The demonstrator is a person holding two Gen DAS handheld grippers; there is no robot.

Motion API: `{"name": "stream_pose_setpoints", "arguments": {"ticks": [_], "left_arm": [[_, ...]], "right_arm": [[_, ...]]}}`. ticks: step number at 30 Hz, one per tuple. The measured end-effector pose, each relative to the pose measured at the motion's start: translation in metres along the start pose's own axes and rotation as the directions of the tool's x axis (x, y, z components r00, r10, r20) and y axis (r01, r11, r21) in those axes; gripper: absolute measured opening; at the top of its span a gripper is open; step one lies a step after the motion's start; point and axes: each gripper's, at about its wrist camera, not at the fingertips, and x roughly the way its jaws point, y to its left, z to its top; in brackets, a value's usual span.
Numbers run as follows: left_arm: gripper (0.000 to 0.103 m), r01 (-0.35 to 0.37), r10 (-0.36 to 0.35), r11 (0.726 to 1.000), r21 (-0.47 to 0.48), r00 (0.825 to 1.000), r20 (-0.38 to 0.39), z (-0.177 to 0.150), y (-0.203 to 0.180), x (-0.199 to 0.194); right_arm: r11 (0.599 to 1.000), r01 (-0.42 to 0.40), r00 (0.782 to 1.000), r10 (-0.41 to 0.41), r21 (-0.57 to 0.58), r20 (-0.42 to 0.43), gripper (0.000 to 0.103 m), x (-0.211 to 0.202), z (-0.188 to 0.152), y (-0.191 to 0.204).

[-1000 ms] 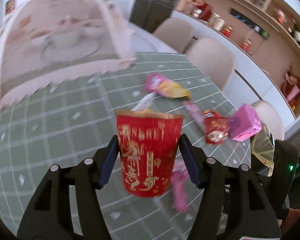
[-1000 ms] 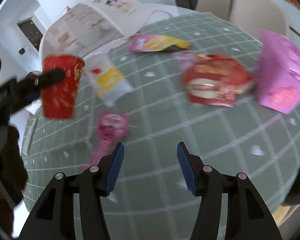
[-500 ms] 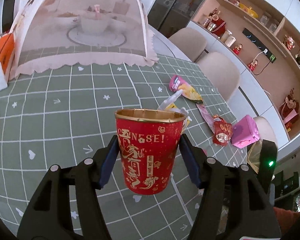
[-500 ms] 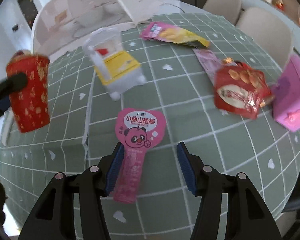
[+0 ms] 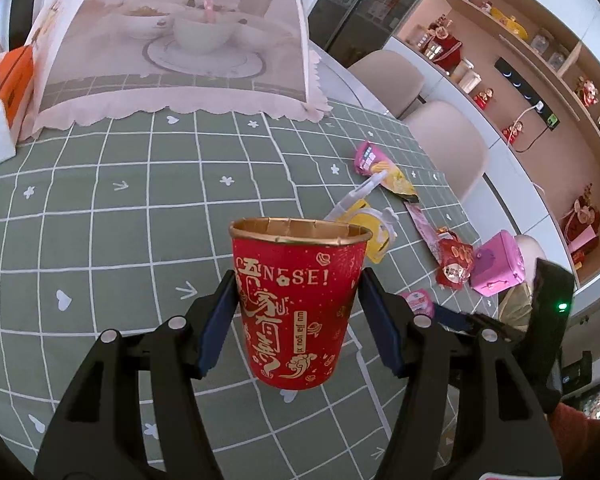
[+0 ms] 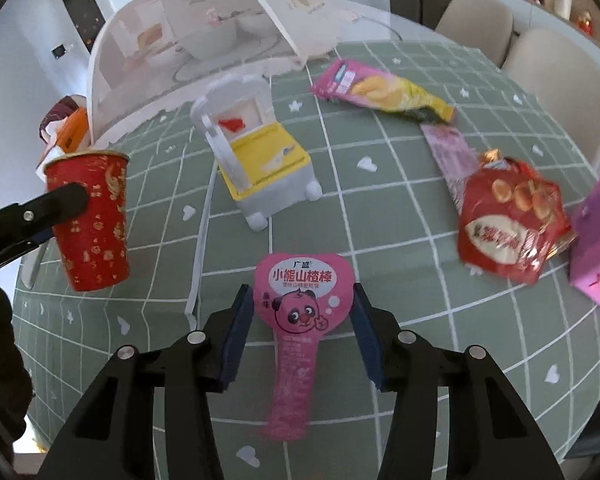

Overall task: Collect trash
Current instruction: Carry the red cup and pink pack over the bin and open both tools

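Your right tongs are closing around the flat pink wrapper on the bench, pads not yet touching. It looks light, limp and slick: pinch its wide head. Your left tongs clamp the thin red paper cup, easily crushed.

The red paper cup, gold-rimmed with gold lettering, stands upright and empty, lifted clear of the green checked tablecloth. On that cloth lie a flat pink heart-topped wrapper printed with a bear face, a crumpled red snack bag, a pink-and-yellow chip bag nearer the mesh food cover, and a pink strip wrapper between the bags.
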Motion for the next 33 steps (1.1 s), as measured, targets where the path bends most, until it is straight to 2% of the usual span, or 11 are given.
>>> {"name": "stream_pose_setpoints", "arguments": {"ticks": [5,9,14,18,22,24,29,33], "left_arm": [[0.058,0.011,-0.011,0.998,0.063,1.0,0.004,0.003,-0.026,-0.003],[0.058,0.015,-0.023,0.988,0.155,0.998,0.051,0.005,-0.068,-0.017],[0.058,0.044,-0.074,0.951,0.305,0.993,0.088,0.014,-0.133,-0.03],[0.058,0.079,-0.135,0.917,0.392,0.984,0.119,0.026,-0.18,-0.03],[0.058,0.147,-0.205,0.893,0.425,0.974,0.094,0.033,-0.225,-0.021],[0.058,0.173,-0.239,0.869,0.463,0.967,0.088,0.032,-0.249,-0.016],[0.057,0.265,-0.322,0.817,0.512,0.946,0.024,0.026,-0.302,0.002],[0.057,0.362,-0.399,0.754,0.548,0.915,-0.055,0.016,-0.347,0.026]], "right_arm": [[1.0,0.003,0.997,-0.005,0.026,0.071,0.046,-0.04,0.001,-0.022],[0.998,0.029,0.989,-0.038,0.062,0.145,0.046,-0.08,-0.002,-0.046],[0.992,0.071,0.967,-0.094,0.103,0.235,0.046,-0.133,-0.006,-0.074],[0.98,0.167,0.934,-0.192,0.107,0.3,0.046,-0.174,-0.01,-0.095],[0.961,0.205,0.912,-0.257,0.186,0.32,0.046,-0.205,-0.021,-0.127],[0.943,0.245,0.892,-0.31,0.224,0.33,0.046,-0.219,-0.027,-0.148],[0.9,0.308,0.846,-0.408,0.31,0.344,0.046,-0.255,-0.047,-0.193],[0.854,0.359,0.806,-0.487,0.376,0.336,0.046,-0.279,-0.064,-0.228]]}}
